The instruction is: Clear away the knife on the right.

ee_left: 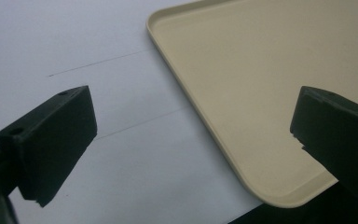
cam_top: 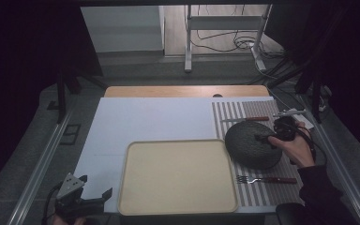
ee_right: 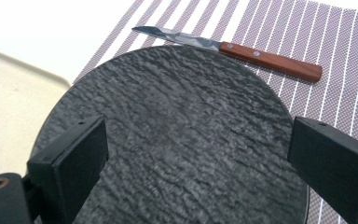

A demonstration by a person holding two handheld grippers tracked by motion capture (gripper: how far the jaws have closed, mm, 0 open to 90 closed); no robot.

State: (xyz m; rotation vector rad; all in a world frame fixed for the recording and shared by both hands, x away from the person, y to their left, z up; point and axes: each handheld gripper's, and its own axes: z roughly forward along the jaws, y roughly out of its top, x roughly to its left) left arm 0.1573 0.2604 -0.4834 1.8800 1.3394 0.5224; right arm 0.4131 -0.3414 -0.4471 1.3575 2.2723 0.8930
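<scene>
Black, rough-textured round plate (cam_top: 253, 144) sits on the striped placemat (cam_top: 262, 192) at the right of the tabletop (cam_top: 145, 117), just beside the beige tray's (cam_top: 136, 206) right edge. Right hand-held gripper (cam_top: 266, 139) is at the plate's right rim; in the right gripper view its jaws stand wide, one each side over the dark surface (ee_right: 186, 130), w/ nothing clamped yet, and whether a jaw is already under the rim can't be told. Knife w/ wooden handle (ee_right: 233, 49) lies on the mat beyond the plate, near but apart; fork (cam_top: 267, 179) lies on the mat on the near side, also apart. Left hand-held gripper (cam_top: 96, 199) hovers low at the near-left corner, jaws wide and holding nothing, over the white sheet (ee_left: 98, 93) beside the tray's near corner (ee_left: 261, 186). Tray is bare. Judged progress: early — approx. the approach-to-grasp stage on the plate; no lift or transfer done. Probably left: close on the rim, lift, move the plate (likely to the tray), then the cutlery, tho that order is a guess. Rim grip on a flat, heavy-looking plate could slip or tilt.
</scene>
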